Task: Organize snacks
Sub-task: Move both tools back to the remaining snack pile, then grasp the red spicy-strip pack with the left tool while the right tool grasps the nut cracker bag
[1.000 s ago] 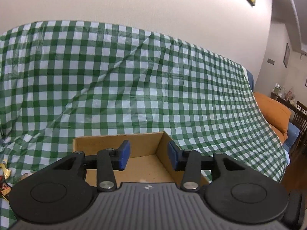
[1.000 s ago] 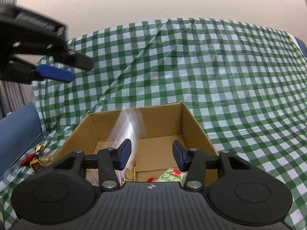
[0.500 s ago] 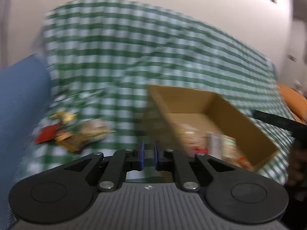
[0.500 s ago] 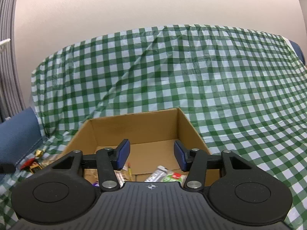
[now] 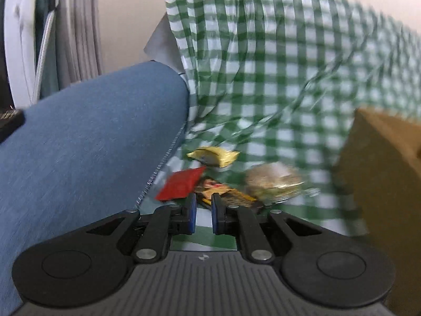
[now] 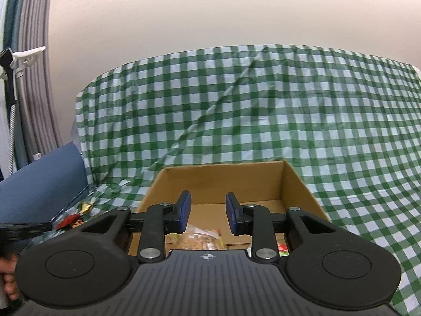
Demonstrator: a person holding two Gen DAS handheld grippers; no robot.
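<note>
A small pile of snacks lies on the green checked cloth [image 5: 276, 65] beside the sofa arm: a yellow wrapper [image 5: 214, 155], a red packet [image 5: 181, 184], a dark orange packet [image 5: 223, 192] and a clear biscuit bag [image 5: 273, 181]. My left gripper [image 5: 203, 200] points down at the pile, its jaws narrow and opening, with nothing between them. The cardboard box [image 6: 223, 181] holds a biscuit bag [image 6: 197, 239] and a red-green packet [image 6: 282, 248]. My right gripper [image 6: 208, 197] hovers at the box's near edge, its jaws closing on nothing.
A blue sofa arm [image 5: 79, 137] rises left of the pile. The box's side [image 5: 381, 184] stands right of it. Grey curtains [image 6: 34, 92] and a pale wall lie behind. In the right wrist view the snack pile [image 6: 73, 220] and a hand [image 6: 8, 281] show at the left.
The left gripper swung left and down from over the box to the snack pile, and its jaws went from wide to narrow. The right gripper rose a little and its jaws narrowed.
</note>
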